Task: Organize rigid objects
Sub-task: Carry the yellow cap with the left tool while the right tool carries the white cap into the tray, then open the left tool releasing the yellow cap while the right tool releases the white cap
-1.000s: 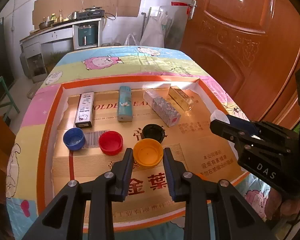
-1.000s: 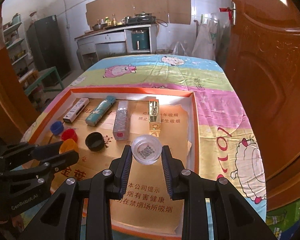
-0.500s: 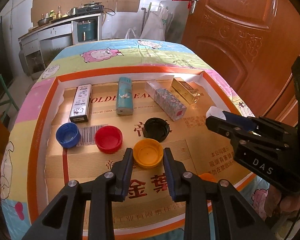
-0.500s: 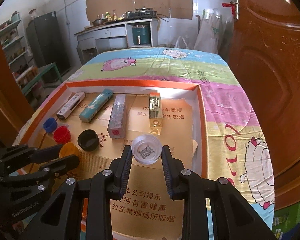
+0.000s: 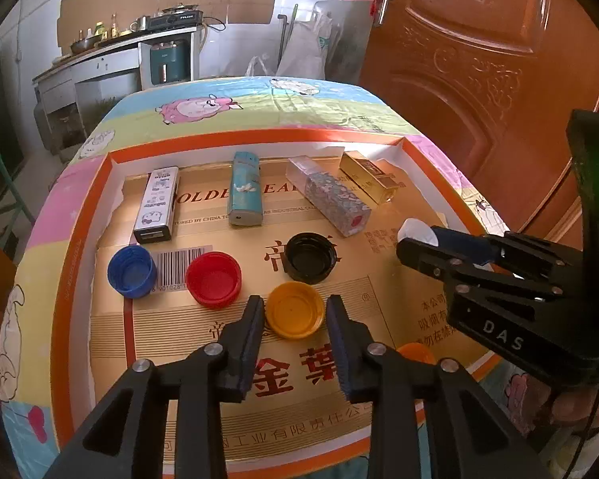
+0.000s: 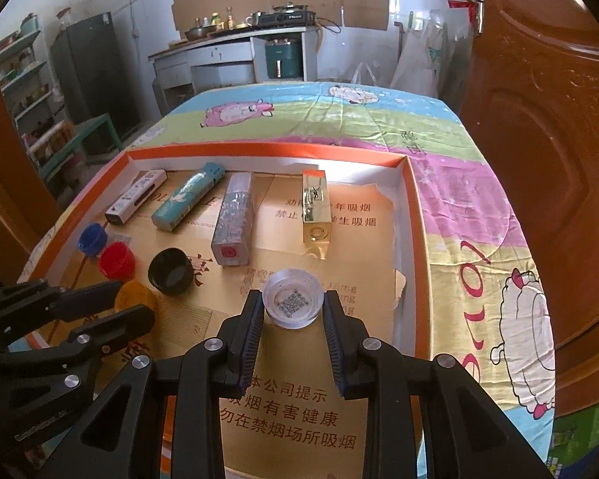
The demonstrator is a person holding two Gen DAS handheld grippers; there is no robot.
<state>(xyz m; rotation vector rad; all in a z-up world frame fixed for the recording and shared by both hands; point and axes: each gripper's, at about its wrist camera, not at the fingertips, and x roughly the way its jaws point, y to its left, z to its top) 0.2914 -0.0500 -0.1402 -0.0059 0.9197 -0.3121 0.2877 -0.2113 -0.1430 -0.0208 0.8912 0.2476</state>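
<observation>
Inside the shallow orange-rimmed cardboard tray: four slim boxes along the far wall, then a nearer row of a blue plastic bottle cap, a red plastic cap and a black plastic cap. Just short of that row, toward the tray's near rim, a round yellow plastic cap, open side up, flat on the tray floor. Left gripper straddling it, jaws just now opening, slight gaps at both sides, nothing gripped. Right gripper closed against the rim of a clear round plastic lid with a printed code, toward the tray's right wall. Probably light, stiff, somewhat slick; best pinched across the ribbed outer wall, gently, to avoid squirting free.
</observation>
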